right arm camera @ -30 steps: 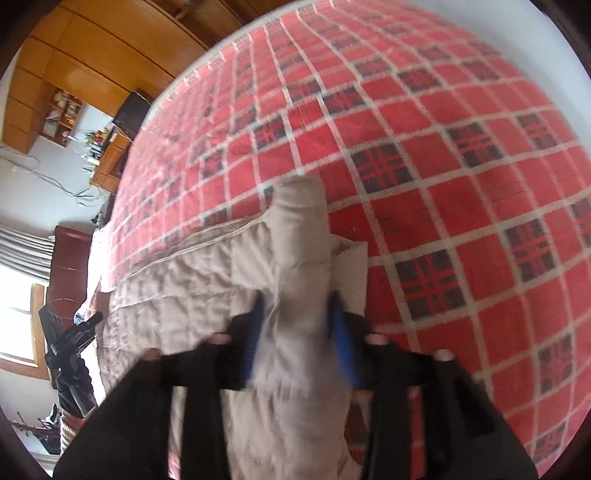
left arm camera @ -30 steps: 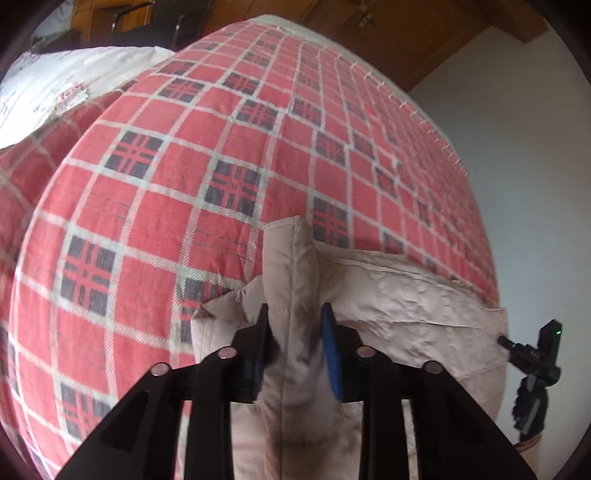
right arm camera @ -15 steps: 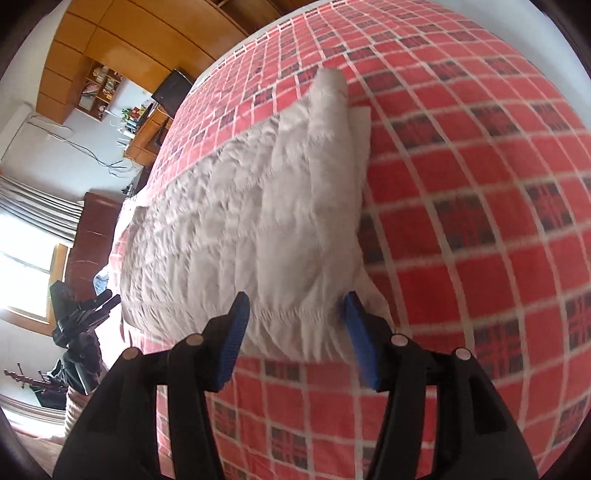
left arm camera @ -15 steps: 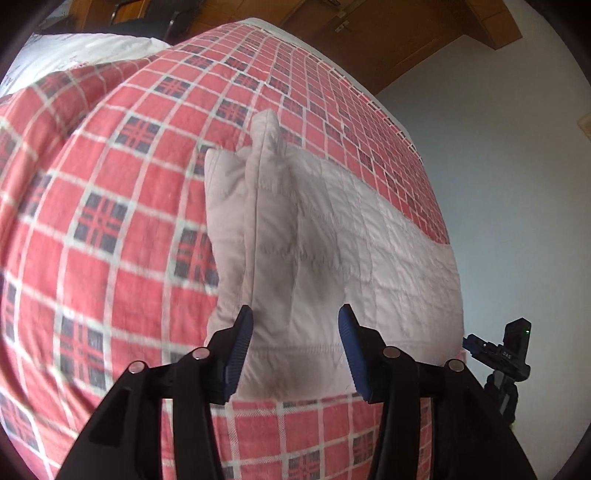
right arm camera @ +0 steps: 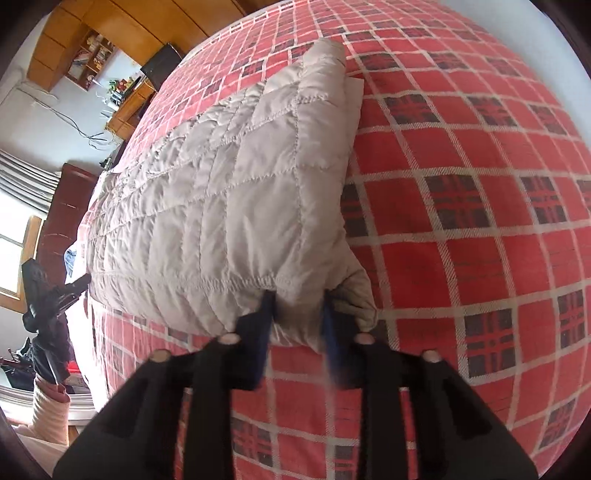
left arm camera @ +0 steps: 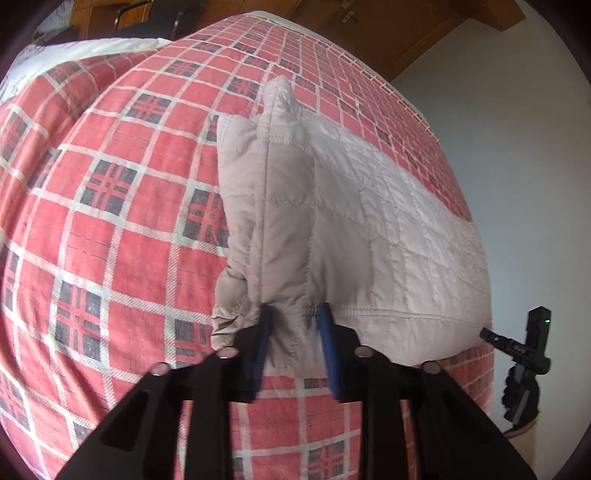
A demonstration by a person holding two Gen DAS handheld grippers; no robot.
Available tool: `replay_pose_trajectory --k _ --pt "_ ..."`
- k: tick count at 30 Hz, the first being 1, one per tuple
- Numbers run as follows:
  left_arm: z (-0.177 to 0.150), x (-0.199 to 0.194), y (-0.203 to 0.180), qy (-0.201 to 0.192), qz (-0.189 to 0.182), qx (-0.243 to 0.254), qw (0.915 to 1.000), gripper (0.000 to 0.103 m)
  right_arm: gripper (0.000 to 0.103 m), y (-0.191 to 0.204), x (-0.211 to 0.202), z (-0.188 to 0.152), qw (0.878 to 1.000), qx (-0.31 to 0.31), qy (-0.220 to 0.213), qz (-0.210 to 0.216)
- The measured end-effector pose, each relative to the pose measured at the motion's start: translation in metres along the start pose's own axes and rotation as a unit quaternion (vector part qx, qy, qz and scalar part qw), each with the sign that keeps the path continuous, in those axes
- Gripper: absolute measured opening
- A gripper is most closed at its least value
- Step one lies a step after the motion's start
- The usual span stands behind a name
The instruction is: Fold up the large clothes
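A beige quilted jacket [left arm camera: 354, 229] lies folded into a long band on the red plaid bedspread [left arm camera: 122, 229]. In the left wrist view my left gripper [left arm camera: 294, 317] is shut on the jacket's near hem at its left end, and the fabric bunches between the blue pads [left arm camera: 327, 325]. The right wrist view shows the same jacket [right arm camera: 229, 206] from the other end. There my right gripper [right arm camera: 297, 306] is shut on the near hem by the right corner, with a puckered fold beside it.
The bedspread [right arm camera: 461, 206] covers the whole bed. A white pillow [left arm camera: 92, 48] lies at the far left. Wooden cabinets [right arm camera: 122, 33] and a desk stand beyond the bed. A black tripod [left arm camera: 528, 354] stands off the bed's edge, also visible as a tripod [right arm camera: 44, 295].
One second ago both grippers held a raised fold. Half a second ago they were open and drawn back from the laid-down jacket. Now both have closed on its near hem.
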State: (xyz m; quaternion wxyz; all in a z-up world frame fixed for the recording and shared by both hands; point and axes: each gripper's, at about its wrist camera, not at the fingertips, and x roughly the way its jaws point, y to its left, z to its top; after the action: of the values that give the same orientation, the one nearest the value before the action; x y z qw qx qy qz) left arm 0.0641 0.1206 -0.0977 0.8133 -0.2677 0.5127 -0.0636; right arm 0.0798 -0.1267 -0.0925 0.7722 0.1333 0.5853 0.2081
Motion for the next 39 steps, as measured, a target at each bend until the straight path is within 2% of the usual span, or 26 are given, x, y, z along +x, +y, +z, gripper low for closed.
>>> replay_pose_trajectory --k 3,8,12,15,19,20,22,23,24,25,26,29,32,35,39 --pt "0.003 -0.009 0.004 -0.004 -0.021 -0.017 0.9996 0.004 0.012 0.002 -0.016 0.001 1.000 -0.001 -0.014 0.019" --pt "0.003 -0.032 0.005 -0.021 -0.036 -0.012 0.9991 0.000 0.011 -0.001 -0.038 0.001 0.998 0.017 -0.032 0.059" --pt "-0.005 -0.020 0.026 -0.001 -0.018 -0.030 0.9994 0.000 0.010 -0.005 -0.020 0.000 0.999 0.020 -0.004 0.030" --pt "-0.010 -0.008 0.039 0.013 -0.025 -0.053 0.9982 0.000 0.010 -0.016 0.000 -0.003 0.999 0.034 0.017 0.017" --pt "-0.010 -0.017 0.031 0.006 -0.025 -0.034 0.9991 0.000 0.011 -0.020 0.004 -0.005 0.998 0.045 0.019 0.025" --pt "-0.010 -0.022 0.027 0.005 -0.028 -0.029 0.9992 0.002 0.016 -0.020 0.002 -0.002 0.999 0.043 0.018 0.026" --pt "-0.003 -0.032 0.018 -0.002 -0.033 -0.014 0.9994 0.007 0.019 -0.016 -0.007 0.003 0.999 0.038 0.010 0.027" --pt "0.004 -0.034 0.012 -0.004 -0.033 -0.010 0.9994 0.022 0.026 -0.015 -0.011 0.005 0.999 0.036 0.005 0.028" --pt "0.010 -0.037 0.009 -0.009 -0.034 -0.008 0.9993 0.044 0.033 -0.016 -0.016 0.007 0.999 0.035 -0.003 0.031" --pt "0.016 -0.038 0.007 -0.014 -0.034 -0.007 0.9993 0.052 0.049 -0.015 -0.022 0.011 0.998 0.038 -0.015 0.040" --pt "0.023 -0.038 0.004 -0.018 -0.031 -0.004 0.9993 0.058 0.053 -0.014 -0.025 0.016 0.998 0.038 -0.024 0.045" --pt "0.044 -0.025 0.002 -0.003 -0.016 -0.004 0.9999 0.063 0.054 -0.017 -0.027 0.029 0.997 0.043 -0.037 0.051" --pt "0.062 -0.007 0.016 0.006 -0.018 -0.029 0.9994 0.063 0.056 -0.028 -0.019 0.039 0.995 0.060 -0.034 0.077" --pt "0.072 0.010 0.033 0.013 -0.035 -0.058 0.9976 0.063 0.061 -0.032 -0.003 0.049 0.994 0.069 -0.022 0.078" --pt "0.081 0.032 0.051 0.031 -0.061 -0.086 0.9940 0.066 0.062 -0.039 0.015 0.055 0.993 0.077 -0.006 0.086"
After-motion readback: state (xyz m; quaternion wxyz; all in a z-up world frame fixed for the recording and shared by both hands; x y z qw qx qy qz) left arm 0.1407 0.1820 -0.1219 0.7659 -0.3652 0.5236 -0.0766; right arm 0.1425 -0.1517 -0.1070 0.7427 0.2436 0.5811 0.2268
